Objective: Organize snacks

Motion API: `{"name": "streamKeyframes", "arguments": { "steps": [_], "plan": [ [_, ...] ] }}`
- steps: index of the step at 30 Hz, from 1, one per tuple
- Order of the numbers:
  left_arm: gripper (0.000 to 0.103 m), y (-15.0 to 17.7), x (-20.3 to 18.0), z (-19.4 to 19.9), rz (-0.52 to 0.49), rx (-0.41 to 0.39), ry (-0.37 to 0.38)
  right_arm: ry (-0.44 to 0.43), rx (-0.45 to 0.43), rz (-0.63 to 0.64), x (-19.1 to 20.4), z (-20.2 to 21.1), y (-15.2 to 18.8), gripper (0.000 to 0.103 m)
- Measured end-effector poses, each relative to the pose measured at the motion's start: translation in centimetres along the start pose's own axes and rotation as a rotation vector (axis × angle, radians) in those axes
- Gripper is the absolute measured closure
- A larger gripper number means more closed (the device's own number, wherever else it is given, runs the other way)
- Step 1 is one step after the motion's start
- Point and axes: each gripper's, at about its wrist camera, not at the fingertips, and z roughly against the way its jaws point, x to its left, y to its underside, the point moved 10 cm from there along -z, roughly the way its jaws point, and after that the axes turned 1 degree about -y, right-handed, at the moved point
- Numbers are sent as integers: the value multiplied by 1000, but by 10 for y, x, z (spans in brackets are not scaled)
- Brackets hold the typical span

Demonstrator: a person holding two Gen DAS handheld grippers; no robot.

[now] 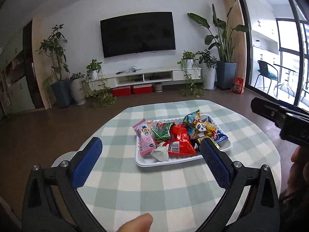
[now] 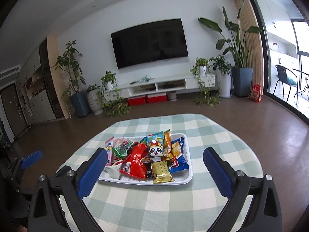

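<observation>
Both the left gripper (image 1: 151,154) and right gripper (image 2: 155,165) gape empty; the snack packets (image 2: 135,160) in the white tray (image 2: 183,181) look light, crinkly and probably slippery, best pinched at their sealed ends.

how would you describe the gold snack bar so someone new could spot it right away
Start at the round table with the green checked cloth and find the white tray of snacks on it. The gold foil bar lies at the tray's near edge, just below the panda packet, between the red packet and the blue one. It is the only metallic gold wrapper.
</observation>
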Motion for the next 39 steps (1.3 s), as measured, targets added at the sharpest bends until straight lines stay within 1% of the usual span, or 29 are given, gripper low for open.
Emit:
{"name": "streamKeyframes", "arguments": {
  "steps": [2, 5, 9, 12, 14, 17, 23, 27, 32, 35, 39],
  "plan": [
    [0, 1, 4, 12, 24, 4, 9, -5, -49, 3, 4, 22, -6, 0],
    [0, 6, 9, 26, 69, 30, 19, -15, -94, -5, 8, 48, -9, 0],
    [0, 21, 14, 36, 104, 67, 16, -41, -90, -9, 13, 66, 3, 0],
    [0, 41, 15, 42, 126, 119, 13, -27, -75, -3, 12, 73, 19, 0],
    [0, 54, 14, 44, 124, 145, 12, -3, -49, 4, 9, 74, 32, 0],
    [0, 73, 10, 43, 125, 195, 14, 50, 15, 14, 1, 71, 56, 0],
    [0, 104, 1, 31, 116, 271, 26, 122, 121, -29, -14, 65, 92, 0],
    [0, 116, 0, 23, 116, 298, 23, 134, 161, -21, -16, 64, 106, 0],
    [0, 121, 3, 15, 118, 313, 13, 138, 191, 17, -8, 62, 117, 0],
    [0, 123, 4, 11, 117, 323, 17, 132, 222, 20, -4, 57, 125, 0],
    [0, 127, 5, 8, 115, 329, 14, 130, 241, 31, -1, 54, 131, 0]
  ]
}}
